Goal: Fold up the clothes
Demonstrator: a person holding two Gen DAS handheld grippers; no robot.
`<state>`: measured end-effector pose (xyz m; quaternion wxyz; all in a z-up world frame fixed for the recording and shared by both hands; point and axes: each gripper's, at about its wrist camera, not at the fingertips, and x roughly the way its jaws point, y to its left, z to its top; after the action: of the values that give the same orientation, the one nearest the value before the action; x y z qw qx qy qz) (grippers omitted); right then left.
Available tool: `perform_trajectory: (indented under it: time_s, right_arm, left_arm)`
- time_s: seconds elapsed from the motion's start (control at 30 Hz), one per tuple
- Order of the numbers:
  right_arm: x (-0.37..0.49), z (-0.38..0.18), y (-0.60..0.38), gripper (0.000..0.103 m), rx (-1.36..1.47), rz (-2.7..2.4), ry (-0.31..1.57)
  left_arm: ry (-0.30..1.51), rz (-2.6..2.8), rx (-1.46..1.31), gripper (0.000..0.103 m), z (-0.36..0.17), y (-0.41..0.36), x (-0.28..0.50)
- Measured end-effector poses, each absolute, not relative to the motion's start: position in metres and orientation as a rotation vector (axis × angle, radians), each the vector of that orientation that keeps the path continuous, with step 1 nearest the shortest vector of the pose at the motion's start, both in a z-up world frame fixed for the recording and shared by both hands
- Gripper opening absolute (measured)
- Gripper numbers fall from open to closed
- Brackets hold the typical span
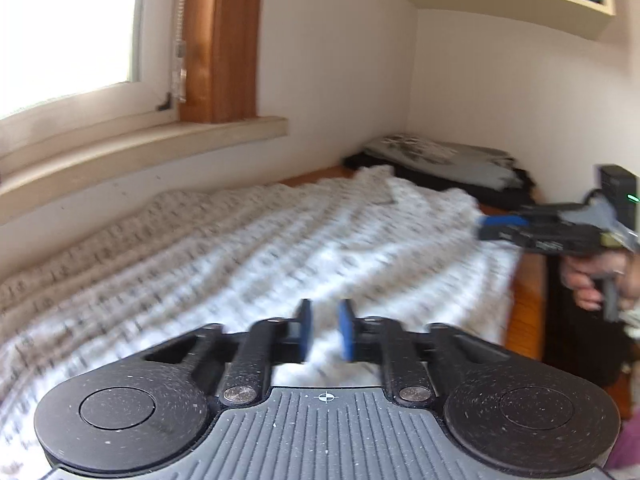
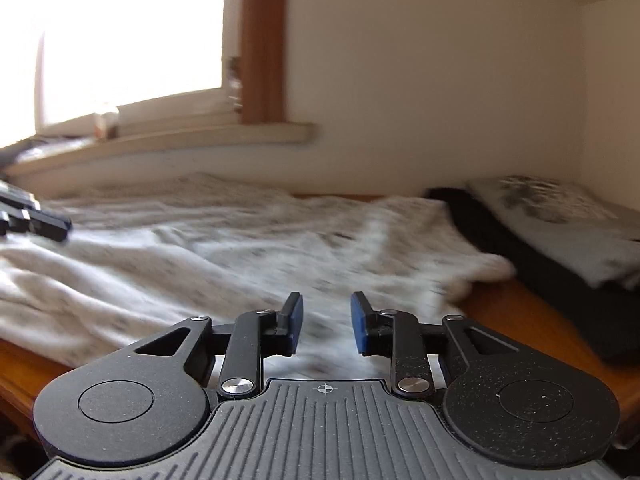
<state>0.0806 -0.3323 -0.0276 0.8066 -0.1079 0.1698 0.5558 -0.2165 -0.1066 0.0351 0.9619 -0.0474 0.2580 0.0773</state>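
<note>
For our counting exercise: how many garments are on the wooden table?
3. A white knitted sweater lies spread across the middle; a grey printed shirt sits folded on a black garment in the far corner by the wall. More may be hidden beneath.

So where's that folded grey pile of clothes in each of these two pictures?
Left wrist view: the folded grey pile lies far back, right of centre, in the wall corner beyond the white knitted garment.
Right wrist view: the pile sits at the right edge, on dark fabric, nearer the camera.
Shared landmark: the wooden window frame above the sill.
</note>
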Motion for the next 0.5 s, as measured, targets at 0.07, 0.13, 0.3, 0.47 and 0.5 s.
perform_trajectory:
  time_s: [0.07,0.13,0.3,0.47,0.5]
  right_arm:
    - [0.076,-0.029,-0.324,0.028,-0.226,1.21,0.379]
    - [0.072,-0.03,-0.316,0.028,-0.221,1.231,0.395]
    - [0.067,-0.035,-0.315,0.027,-0.215,1.241,0.376]
    - [0.068,-0.035,-0.316,0.027,-0.211,1.244,0.383]
    - [0.068,-0.036,-0.316,0.027,-0.209,1.246,0.383]
  left_arm:
    - [0.517,0.138,-0.104,0.003,0.033,-0.113,-0.226]
    - [0.512,0.129,-0.112,0.003,0.031,-0.119,-0.234]
    - [0.562,0.074,-0.103,0.006,0.021,-0.137,-0.242]
    - [0.574,0.054,-0.133,0.015,0.009,-0.141,-0.245]
    - [0.576,0.052,-0.143,0.024,0.007,-0.139,-0.245]
